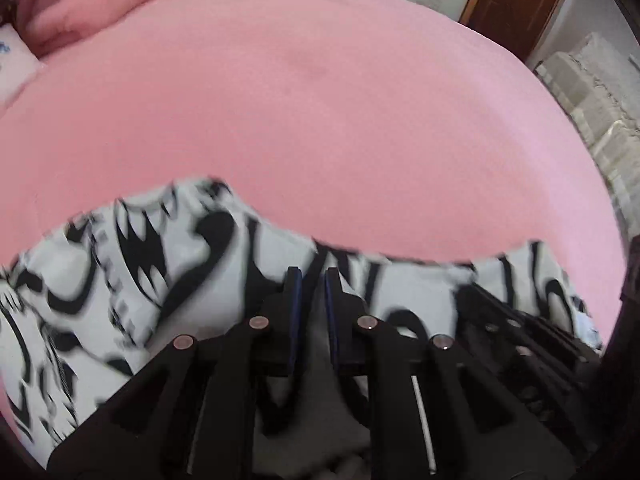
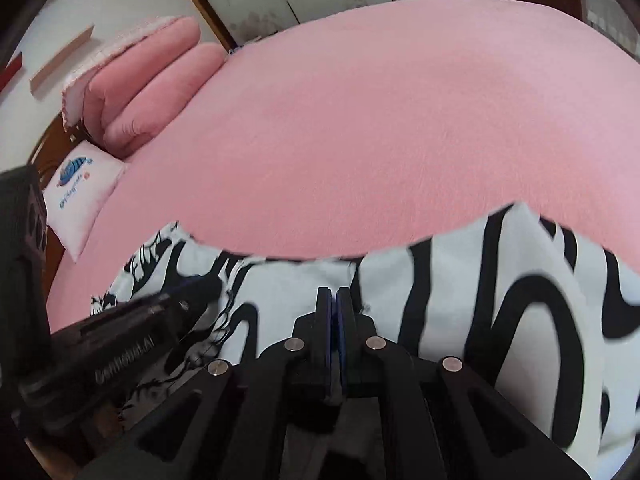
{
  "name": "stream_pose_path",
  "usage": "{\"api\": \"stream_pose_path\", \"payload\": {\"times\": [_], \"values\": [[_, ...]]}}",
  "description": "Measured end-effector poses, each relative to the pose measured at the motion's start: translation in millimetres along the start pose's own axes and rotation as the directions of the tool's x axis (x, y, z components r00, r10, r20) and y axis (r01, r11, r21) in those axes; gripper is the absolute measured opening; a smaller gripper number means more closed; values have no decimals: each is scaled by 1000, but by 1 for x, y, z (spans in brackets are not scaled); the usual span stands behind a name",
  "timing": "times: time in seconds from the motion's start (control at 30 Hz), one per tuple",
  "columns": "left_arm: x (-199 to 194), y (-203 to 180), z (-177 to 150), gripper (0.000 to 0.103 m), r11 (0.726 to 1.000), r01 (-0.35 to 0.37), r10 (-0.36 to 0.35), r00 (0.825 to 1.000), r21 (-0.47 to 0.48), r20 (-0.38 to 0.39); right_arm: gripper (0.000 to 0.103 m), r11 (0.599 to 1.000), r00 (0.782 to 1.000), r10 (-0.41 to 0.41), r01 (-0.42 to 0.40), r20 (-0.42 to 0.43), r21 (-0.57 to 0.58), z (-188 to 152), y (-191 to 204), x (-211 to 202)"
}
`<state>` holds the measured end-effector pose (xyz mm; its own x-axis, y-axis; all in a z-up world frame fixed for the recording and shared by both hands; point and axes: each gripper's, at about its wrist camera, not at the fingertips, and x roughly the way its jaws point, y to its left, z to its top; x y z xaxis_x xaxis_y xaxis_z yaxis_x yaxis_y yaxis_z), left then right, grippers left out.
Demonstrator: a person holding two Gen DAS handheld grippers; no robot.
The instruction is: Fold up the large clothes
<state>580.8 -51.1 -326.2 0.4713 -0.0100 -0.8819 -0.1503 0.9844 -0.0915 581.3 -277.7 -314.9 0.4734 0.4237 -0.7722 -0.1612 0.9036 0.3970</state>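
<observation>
We see a white fabric garment printed with bold black graphics [image 1: 132, 264] bunched along the near edge of a bed covered by a pink fleece sheet [image 1: 320, 120]; it is the task's thing, and most of the bed beyond it lies bare.

The left gripper [image 1: 313, 280] has its blue-padded fingers [image 1: 295, 292] drawn near one another with a narrow gap; cloth lies in front of and beneath them, but we cannot tell whether any is pinched. The right gripper [image 2: 334, 300] has its fingers [image 2: 324, 304] pressed almost flat together at the garment's far hem [image 2: 304, 264]; we judge that they clamp a thin layer of it, though the pinch itself is hidden. In the right wrist view the left tool enters from the left edge, just beside the right one.

Risks, as we judge them:
- A shallow or single-layer pinch may slip when the cloth is lifted, dropping one corner and skewing the fold.
- If the left fingers hold nothing, the garment would rise from one side only and twist.
- The two tools work close together; they may collide, or gather too narrow a span, leaving the wide panel [image 2: 500, 300] sagging.
- The fleece sheet may drag on the garment and wrinkle it.

A pink rolled quilt [image 2: 144, 92] and a white printed pillow [image 2: 80, 200] sit at the far left corner, well apart.
</observation>
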Motion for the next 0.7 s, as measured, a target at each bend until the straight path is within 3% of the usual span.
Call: {"api": "stream_pose_path", "payload": {"times": [0.07,0.13,0.27,0.33,0.37,0.4,0.43,0.5,0.6,0.7], "values": [[7,4,12,11,1000,-22,22,1000,20,8,2,1000,1000,7,-7,12,3,6,-13,-6],[9,15,20,11,999,-34,34,999,17,29,2,998,997,-57,56,53,22,9,-26,-15],[14,43,29,11,995,-94,95,994,-12,55,0,974,986,-121,95,115,207,13,-77,-32],[17,55,34,11,978,-207,206,975,5,78,0,971,988,-102,75,113,229,12,-96,-36],[21,62,36,11,970,-243,241,968,22,72,0,972,981,-160,137,109,192,12,-98,-40],[25,71,36,11,965,-261,258,964,39,60,0,959,959,-259,241,113,152,11,-99,-43],[26,78,36,11,965,-259,257,965,43,56,0,946,944,-310,294,113,139,9,-103,-47],[16,91,35,11,965,-259,256,965,32,63,0,949,953,-286,269,94,166,8,-115,-56],[-19,107,26,11,959,-279,282,958,-49,55,0,945,951,-287,262,118,195,4,-110,-86],[-59,106,13,11,985,-130,139,987,-113,80,0,982,973,-162,143,165,124,-5,-76,-109]]}}
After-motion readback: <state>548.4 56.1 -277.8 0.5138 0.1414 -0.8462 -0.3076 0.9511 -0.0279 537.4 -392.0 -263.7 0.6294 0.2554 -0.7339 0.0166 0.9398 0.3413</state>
